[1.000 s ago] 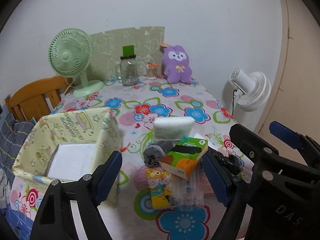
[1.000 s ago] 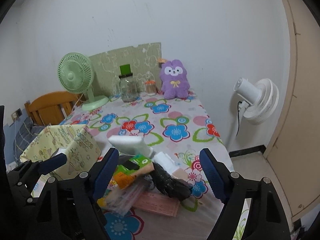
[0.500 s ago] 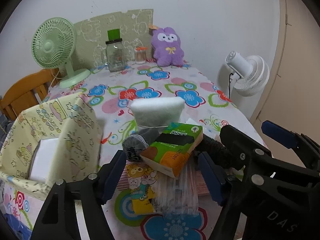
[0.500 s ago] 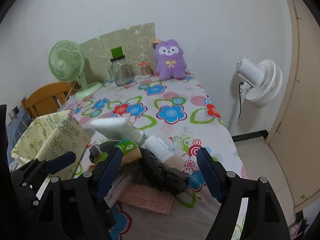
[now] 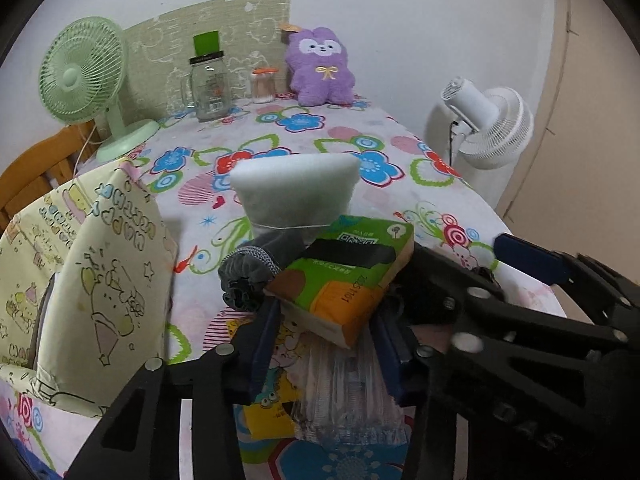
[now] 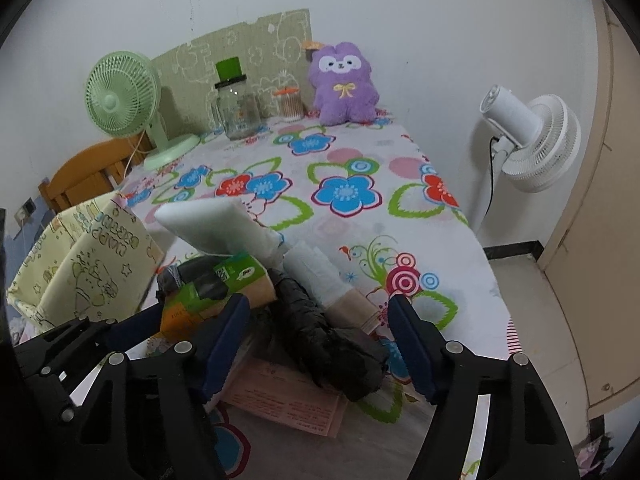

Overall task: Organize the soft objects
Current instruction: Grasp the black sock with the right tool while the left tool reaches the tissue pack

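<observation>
Tissue pack (image 5: 348,280), green and orange, tops the pile on the counter (image 5: 320,136), just right of the fabric bin (image 5: 100,272). Left tongs (image 5: 324,348) flank its near end, blades apart, contact unclear. Right tongs (image 6: 320,344) gape wide over the black bundle (image 6: 328,336).
</observation>
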The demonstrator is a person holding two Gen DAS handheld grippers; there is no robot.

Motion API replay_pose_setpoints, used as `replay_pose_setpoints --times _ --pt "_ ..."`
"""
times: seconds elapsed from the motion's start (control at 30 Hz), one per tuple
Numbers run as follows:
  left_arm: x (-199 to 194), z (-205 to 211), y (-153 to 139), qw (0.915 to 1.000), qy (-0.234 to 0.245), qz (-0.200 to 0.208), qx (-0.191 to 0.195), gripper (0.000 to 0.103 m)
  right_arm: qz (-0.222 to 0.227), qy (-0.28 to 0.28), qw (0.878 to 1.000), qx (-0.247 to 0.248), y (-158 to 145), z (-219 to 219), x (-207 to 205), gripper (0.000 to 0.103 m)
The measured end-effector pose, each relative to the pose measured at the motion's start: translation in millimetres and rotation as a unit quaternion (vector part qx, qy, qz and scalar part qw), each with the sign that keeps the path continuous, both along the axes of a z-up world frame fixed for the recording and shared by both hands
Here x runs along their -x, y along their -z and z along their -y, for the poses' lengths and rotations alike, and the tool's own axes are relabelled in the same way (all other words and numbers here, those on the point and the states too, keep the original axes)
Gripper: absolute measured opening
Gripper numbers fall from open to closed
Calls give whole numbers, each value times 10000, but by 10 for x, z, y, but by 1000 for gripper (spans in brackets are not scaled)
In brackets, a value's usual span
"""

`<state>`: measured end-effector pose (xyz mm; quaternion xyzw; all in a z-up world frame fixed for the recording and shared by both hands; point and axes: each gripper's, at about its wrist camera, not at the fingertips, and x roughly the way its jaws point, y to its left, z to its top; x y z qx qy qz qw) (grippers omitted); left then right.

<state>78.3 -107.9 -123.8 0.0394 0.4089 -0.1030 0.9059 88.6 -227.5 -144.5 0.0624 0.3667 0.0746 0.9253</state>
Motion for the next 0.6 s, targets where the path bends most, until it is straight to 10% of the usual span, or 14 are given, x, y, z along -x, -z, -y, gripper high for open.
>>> replay_pose_setpoints --times 0.6 --pt "-23 91 68 9997 207 -99 -26 32 -365 -119 9992 -87 178 7 -131 23"
